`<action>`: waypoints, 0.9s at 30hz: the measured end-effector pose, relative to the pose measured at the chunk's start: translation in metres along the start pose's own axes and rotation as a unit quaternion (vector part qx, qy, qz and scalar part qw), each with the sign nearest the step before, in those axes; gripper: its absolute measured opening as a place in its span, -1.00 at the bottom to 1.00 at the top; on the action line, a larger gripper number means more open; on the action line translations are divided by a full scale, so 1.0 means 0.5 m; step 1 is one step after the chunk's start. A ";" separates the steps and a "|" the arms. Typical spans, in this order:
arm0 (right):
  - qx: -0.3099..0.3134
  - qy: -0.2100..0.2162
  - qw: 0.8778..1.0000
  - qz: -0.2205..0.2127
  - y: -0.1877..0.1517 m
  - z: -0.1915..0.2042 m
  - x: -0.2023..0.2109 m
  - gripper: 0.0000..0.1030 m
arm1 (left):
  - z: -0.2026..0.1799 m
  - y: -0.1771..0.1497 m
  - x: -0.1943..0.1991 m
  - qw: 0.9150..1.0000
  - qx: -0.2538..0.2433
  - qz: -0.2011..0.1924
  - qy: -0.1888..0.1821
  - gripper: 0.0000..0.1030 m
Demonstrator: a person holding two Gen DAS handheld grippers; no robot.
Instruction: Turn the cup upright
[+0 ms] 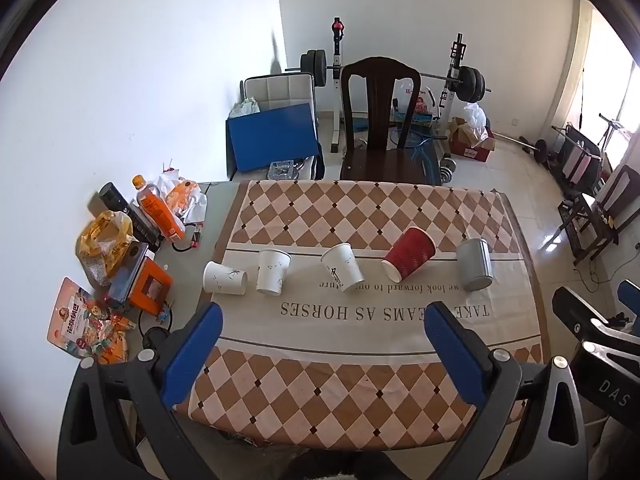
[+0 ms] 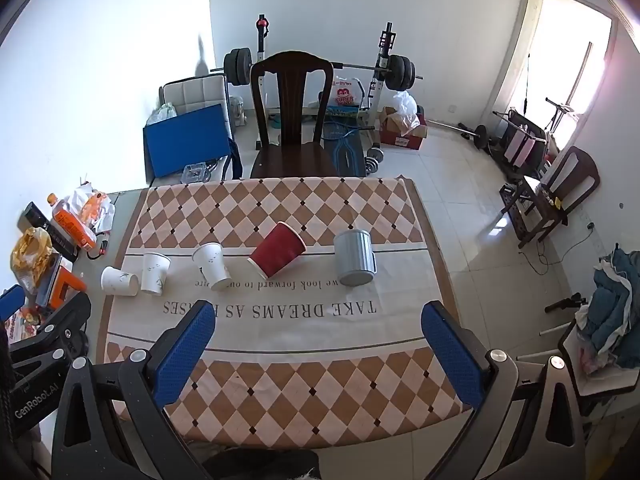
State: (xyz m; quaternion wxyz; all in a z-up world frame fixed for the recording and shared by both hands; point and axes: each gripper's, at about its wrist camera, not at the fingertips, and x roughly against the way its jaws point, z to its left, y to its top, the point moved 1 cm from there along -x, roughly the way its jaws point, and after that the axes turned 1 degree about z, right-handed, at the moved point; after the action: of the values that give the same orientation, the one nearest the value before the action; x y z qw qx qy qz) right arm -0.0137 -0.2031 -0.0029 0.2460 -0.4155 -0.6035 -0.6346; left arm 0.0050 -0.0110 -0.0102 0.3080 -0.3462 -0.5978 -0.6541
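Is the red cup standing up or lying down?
Lying down. The red cup rests on its side on the tablecloth, rim toward the camera, base tilted away.

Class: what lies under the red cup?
Under the red cup lies the printed tablecloth, its lettering running beside the rim. The patch of cloth beneath the cup's side is covered.

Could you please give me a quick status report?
Left gripper, right gripper: open, empty. Five cups on their sides, including red ribbed paper cup. Nothing blocking.

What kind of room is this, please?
Most likely a room in a home, used for both dining and exercise: a table with a checked cloth and a wooden chair, and behind them a barbell on a rack, with dumbbells on the tiled floor.
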 end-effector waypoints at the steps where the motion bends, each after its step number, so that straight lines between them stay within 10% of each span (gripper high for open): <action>1: -0.002 0.002 1.000 -0.002 0.000 -0.001 0.001 1.00 | 0.002 0.000 0.002 1.000 0.000 -0.001 0.000 1.00; 27: 0.000 -0.001 1.000 -0.004 0.002 0.001 0.007 1.00 | 0.000 -0.001 0.002 1.000 0.002 -0.001 -0.001 1.00</action>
State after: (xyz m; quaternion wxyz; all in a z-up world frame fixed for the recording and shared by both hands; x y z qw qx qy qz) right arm -0.0148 -0.2021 0.0006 0.2426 -0.4140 -0.6053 -0.6351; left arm 0.0040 -0.0110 -0.0097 0.3075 -0.3455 -0.5995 -0.6533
